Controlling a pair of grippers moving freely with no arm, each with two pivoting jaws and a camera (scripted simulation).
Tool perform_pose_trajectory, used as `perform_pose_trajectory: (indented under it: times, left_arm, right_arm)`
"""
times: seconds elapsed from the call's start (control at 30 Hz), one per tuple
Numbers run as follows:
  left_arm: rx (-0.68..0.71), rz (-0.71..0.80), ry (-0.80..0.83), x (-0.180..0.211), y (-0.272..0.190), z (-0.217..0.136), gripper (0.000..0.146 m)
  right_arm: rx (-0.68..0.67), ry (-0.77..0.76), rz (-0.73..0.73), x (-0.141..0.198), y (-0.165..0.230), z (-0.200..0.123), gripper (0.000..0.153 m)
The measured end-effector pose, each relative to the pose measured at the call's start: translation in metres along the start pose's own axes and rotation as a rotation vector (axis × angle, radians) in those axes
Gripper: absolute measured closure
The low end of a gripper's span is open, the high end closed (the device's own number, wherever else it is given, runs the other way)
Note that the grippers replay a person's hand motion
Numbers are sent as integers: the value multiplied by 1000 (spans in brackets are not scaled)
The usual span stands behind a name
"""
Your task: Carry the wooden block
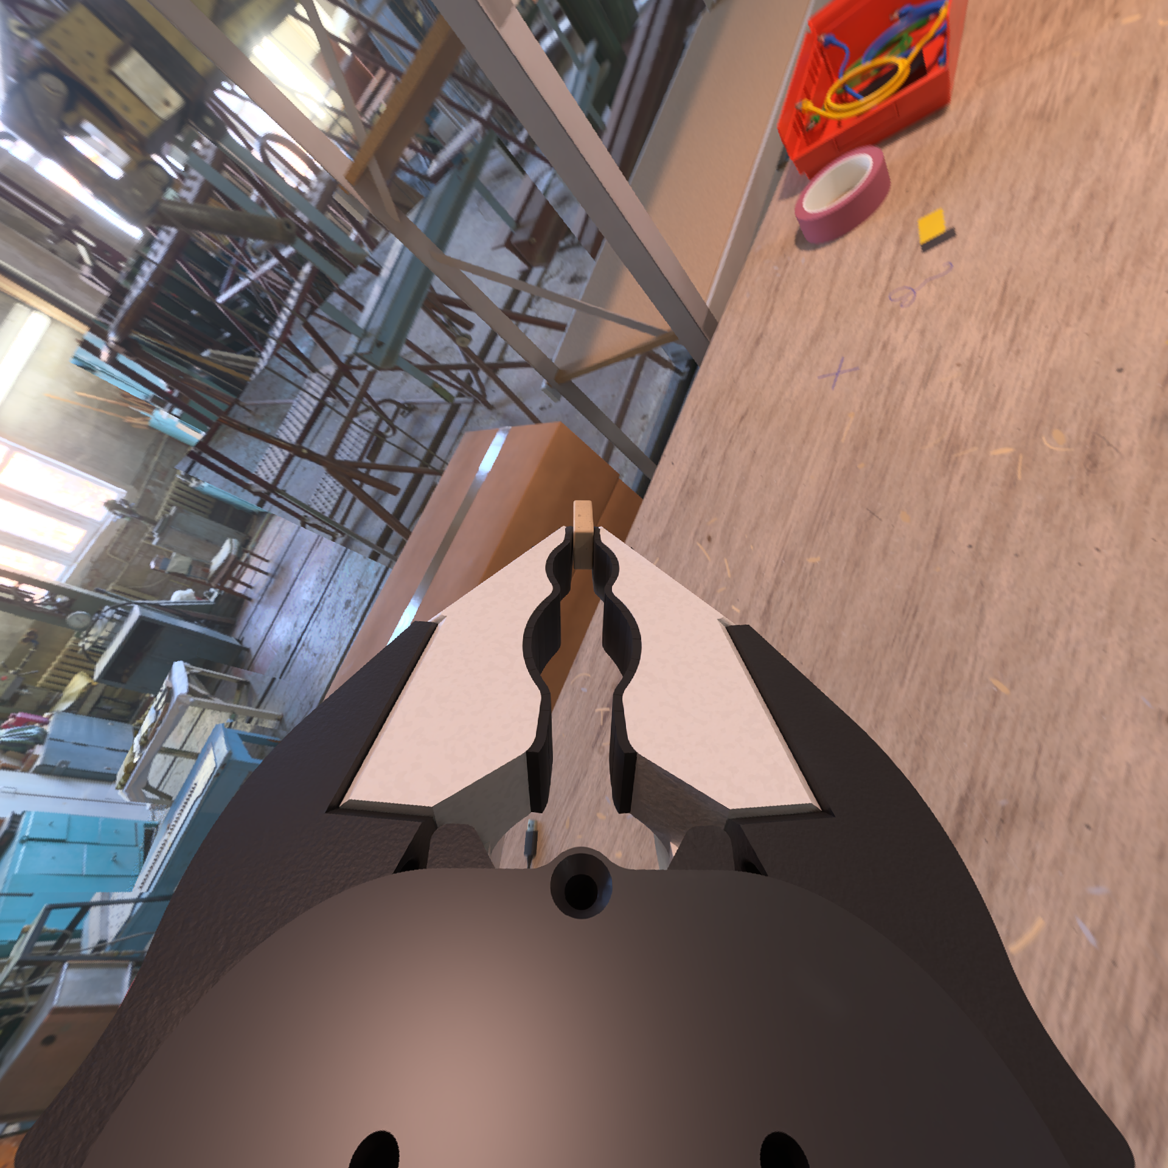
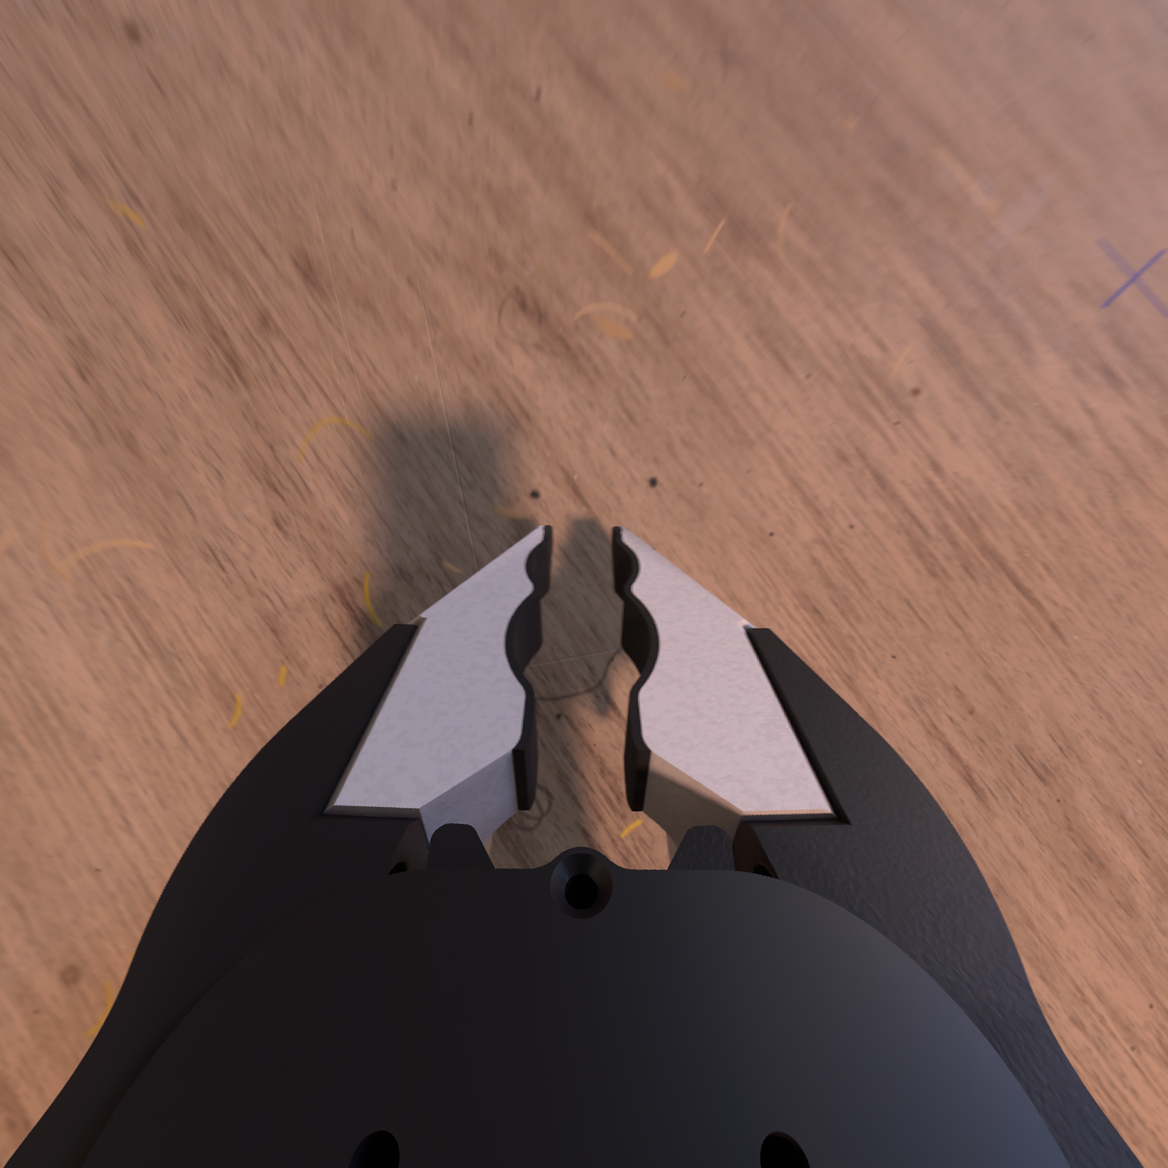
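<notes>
In the left wrist view my left gripper is shut on a small pale wooden block. The block sticks out a little past the fingertips and is held near the table's edge, above the wooden tabletop. In the right wrist view my right gripper is open by a narrow gap and holds nothing. It hangs close over the bare wooden tabletop, with its shadow just ahead of the fingertips. The block does not show in the right wrist view.
A red crate with coloured cables stands at the far end of the table. A pink tape roll and a small yellow piece lie near it. An orange-brown cabinet stands beyond the table's edge.
</notes>
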State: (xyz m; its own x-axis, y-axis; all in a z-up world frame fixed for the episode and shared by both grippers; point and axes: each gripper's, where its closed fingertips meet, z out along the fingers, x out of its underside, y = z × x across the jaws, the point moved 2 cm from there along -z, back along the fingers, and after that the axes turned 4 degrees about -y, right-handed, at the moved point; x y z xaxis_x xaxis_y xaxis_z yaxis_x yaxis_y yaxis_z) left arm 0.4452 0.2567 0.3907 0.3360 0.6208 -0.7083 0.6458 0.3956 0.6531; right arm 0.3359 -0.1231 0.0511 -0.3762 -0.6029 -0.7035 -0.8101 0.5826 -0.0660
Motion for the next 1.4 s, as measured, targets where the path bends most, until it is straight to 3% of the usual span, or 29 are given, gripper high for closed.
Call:
perform_pose_trajectory:
  times: [0.13,0.27,0.4,0.5,0.6,0.7,0.77,0.8,0.83,0.87,1.07,1.23,1.4]
  left_arm:
    - [57,3,36,-13,-4,-12,142]
    - [121,-10,-8,-37,-25,-22,142]
    - [148,-18,-73,-66,-54,-26,142]
    - [163,-20,-101,-83,-78,-23,142]
    - [201,5,-104,-93,-103,-19,142]
    - [251,20,-111,-98,-127,-18,142]
    - [286,28,-120,-100,-140,-20,141]
    - [297,37,-125,-100,-145,-21,141]
    - [300,49,-127,-100,-149,-22,142]
    - [300,61,-127,-100,-151,-24,142]
    - [296,39,-153,-95,-148,-24,142]
    - [259,5,-141,-71,-136,-19,142]
    - [237,-110,-107,-3,-126,-27,142]
  right_arm:
    - [95,-118,59,-23,-19,-33,110]
    - [180,-303,89,-62,-24,-65,104]
    - [169,-561,3,-122,1,-75,95]
    - [-31,-716,0,-165,46,-56,93]
    - [-287,-786,49,-203,98,-28,80]
    - [-532,-776,113,-229,141,-4,79]
    - [-767,-725,162,-239,169,2,82]
    - [-885,-672,161,-239,179,2,98]
    - [-966,-627,153,-237,185,2,129]
    - [-977,-627,157,-236,185,2,148]
    - [-924,-612,197,-215,166,5,153]
    - [-570,-395,29,-164,143,35,153]
    - [-336,-396,-36,-144,106,31,153]
